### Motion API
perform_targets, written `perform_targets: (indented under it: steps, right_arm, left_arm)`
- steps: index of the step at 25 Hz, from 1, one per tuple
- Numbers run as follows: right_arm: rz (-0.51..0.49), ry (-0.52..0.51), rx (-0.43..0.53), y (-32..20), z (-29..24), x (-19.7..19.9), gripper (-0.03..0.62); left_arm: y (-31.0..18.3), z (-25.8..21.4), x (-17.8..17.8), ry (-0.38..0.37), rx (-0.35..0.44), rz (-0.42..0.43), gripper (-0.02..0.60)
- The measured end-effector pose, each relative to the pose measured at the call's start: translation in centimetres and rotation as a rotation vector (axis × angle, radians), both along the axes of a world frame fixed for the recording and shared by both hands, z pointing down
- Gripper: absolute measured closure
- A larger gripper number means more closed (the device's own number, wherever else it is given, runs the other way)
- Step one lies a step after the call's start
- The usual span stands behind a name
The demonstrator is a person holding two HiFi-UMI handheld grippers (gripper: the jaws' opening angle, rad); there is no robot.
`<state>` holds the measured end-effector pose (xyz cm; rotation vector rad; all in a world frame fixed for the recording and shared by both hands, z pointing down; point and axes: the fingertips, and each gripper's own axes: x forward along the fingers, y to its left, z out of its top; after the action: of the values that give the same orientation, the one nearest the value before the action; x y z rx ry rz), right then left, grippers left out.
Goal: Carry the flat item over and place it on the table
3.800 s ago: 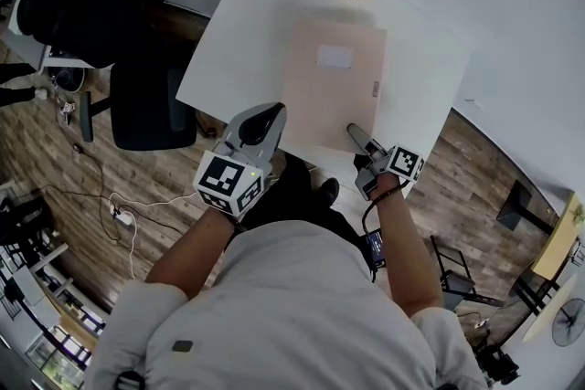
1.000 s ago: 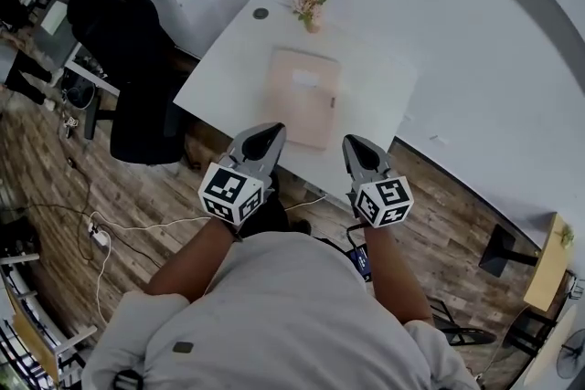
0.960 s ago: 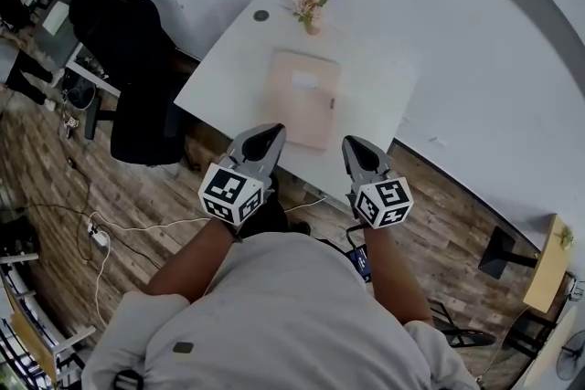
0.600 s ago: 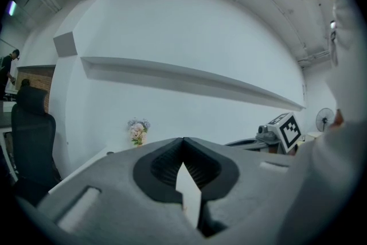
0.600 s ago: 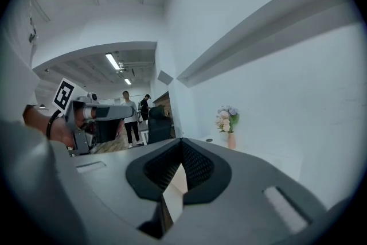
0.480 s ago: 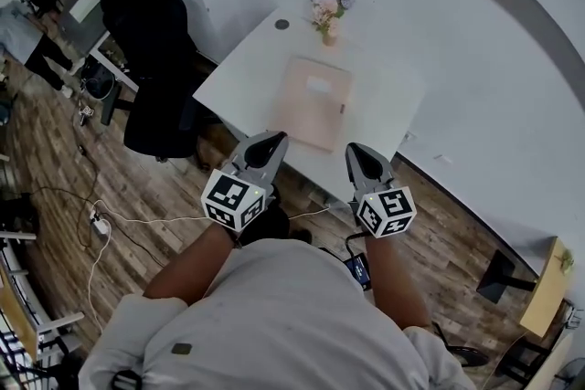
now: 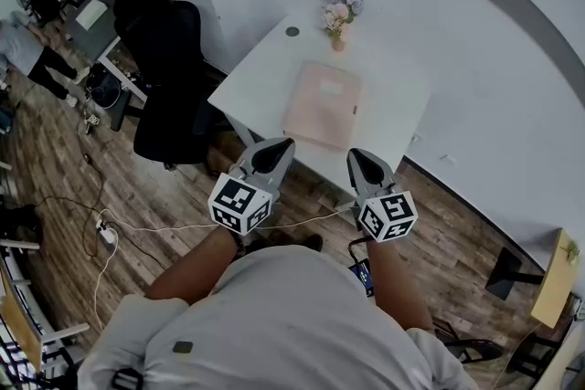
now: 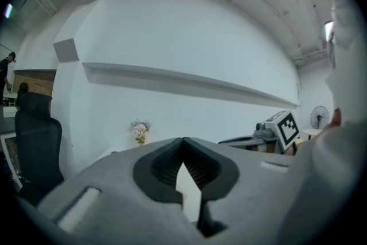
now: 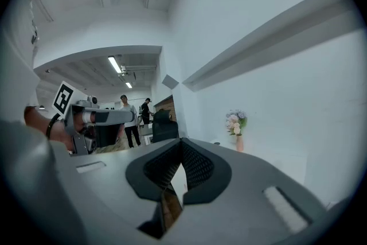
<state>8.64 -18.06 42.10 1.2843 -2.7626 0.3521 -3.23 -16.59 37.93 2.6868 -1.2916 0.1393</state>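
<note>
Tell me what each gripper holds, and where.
Nothing: left gripper and right gripper are shut and empty; the flat pink item lies on the table.

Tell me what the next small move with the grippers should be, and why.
Probably none beyond lowering both grippers to rest. The pink flat item already lies flat on the white table. The left gripper and right gripper are both shut and empty, held short of the table's near edge.

R gripper point(image 7: 358, 158) off folder point(image 7: 323, 105); person backed fr table point(image 7: 395, 96).
</note>
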Motion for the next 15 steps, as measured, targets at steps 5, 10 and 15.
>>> perform_targets:
  steps: [5, 10, 15]
  right_arm:
    - [0.039, -0.012, 0.011, 2.4, -0.9, -3.9, 0.585]
    - [0.074, -0.016, 0.029, 5.5, -1.9, -8.3, 0.585]
    - [0.112, -0.016, 0.043, 9.0, -2.4, -12.3, 0.585]
  left_arm:
    - [2.4, -1.0, -4.2, 0.001, 0.017, 0.035, 0.581]
    - [5.4, -1.7, -9.7, 0.005, 0.026, 0.044, 0.581]
    - [8.4, -1.8, -14.2, 0.017, 0.035, 0.068, 0.581]
